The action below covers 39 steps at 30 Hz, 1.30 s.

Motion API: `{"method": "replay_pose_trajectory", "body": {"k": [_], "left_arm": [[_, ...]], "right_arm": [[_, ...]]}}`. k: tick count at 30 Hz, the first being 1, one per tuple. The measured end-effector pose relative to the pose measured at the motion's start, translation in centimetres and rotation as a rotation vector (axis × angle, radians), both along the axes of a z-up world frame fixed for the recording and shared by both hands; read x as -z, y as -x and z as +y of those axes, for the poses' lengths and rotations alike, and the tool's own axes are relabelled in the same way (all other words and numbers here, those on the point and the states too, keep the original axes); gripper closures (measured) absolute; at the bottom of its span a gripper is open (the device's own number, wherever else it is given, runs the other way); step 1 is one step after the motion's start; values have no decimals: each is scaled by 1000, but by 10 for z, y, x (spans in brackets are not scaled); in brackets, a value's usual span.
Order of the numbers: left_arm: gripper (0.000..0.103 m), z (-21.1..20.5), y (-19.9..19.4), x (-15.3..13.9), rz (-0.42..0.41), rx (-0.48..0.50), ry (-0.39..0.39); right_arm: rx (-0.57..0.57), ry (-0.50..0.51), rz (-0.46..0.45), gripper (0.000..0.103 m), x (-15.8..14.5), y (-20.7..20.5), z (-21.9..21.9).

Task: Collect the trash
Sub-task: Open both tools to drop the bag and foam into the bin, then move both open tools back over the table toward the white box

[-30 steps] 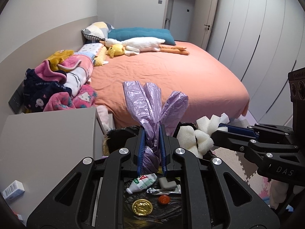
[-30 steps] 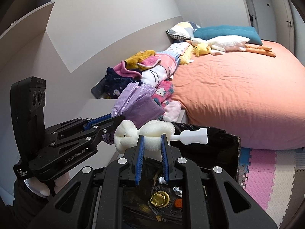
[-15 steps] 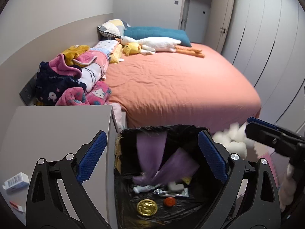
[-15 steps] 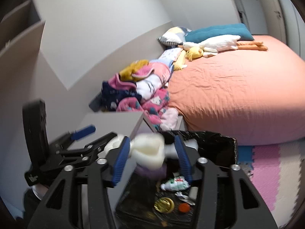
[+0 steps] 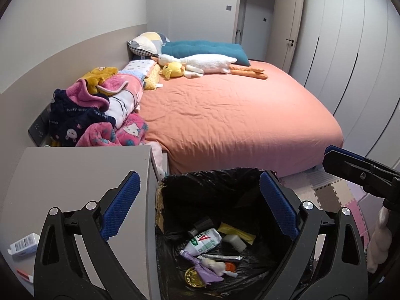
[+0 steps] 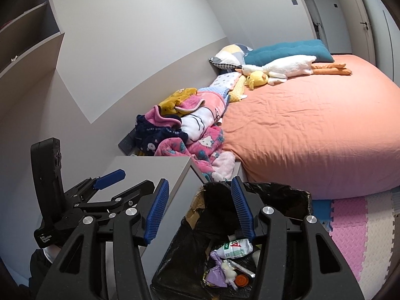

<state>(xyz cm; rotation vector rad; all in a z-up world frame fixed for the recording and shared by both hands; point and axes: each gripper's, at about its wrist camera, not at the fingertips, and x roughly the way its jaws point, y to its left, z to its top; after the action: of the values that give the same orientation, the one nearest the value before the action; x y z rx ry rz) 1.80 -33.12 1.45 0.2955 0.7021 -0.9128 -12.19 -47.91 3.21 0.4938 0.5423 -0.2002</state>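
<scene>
Broadly, an orange bed fills the background, below it a black-lined trash bin beside a grey table, then the left gripper and right gripper, both spread with nothing between them, above the purple bag and white foam lying on the bin's bottom.

The small white box on the table is cut by the left edge, its print too small to be read; the bin bottom is partly hidden by claw arms
</scene>
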Motion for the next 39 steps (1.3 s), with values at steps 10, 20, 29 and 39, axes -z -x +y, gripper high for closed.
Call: {"method": "replay_pose_trajectory", "body": {"k": [10, 20, 29, 39], "left_arm": [[10, 14, -1, 0, -5, -15, -9], [10, 49, -8, 0, -6, -84, -13], [10, 95, -15, 3, -5, -182, -13], [10, 149, -25, 8, 2, -309, -14]], "right_arm": [[-41, -1, -15, 50, -2, -14, 9], [-128, -2, -17, 50, -2, -36, 37], [-232, 0, -4, 50, 0, -62, 76], [-365, 7, 18, 50, 5, -93, 125]]}}
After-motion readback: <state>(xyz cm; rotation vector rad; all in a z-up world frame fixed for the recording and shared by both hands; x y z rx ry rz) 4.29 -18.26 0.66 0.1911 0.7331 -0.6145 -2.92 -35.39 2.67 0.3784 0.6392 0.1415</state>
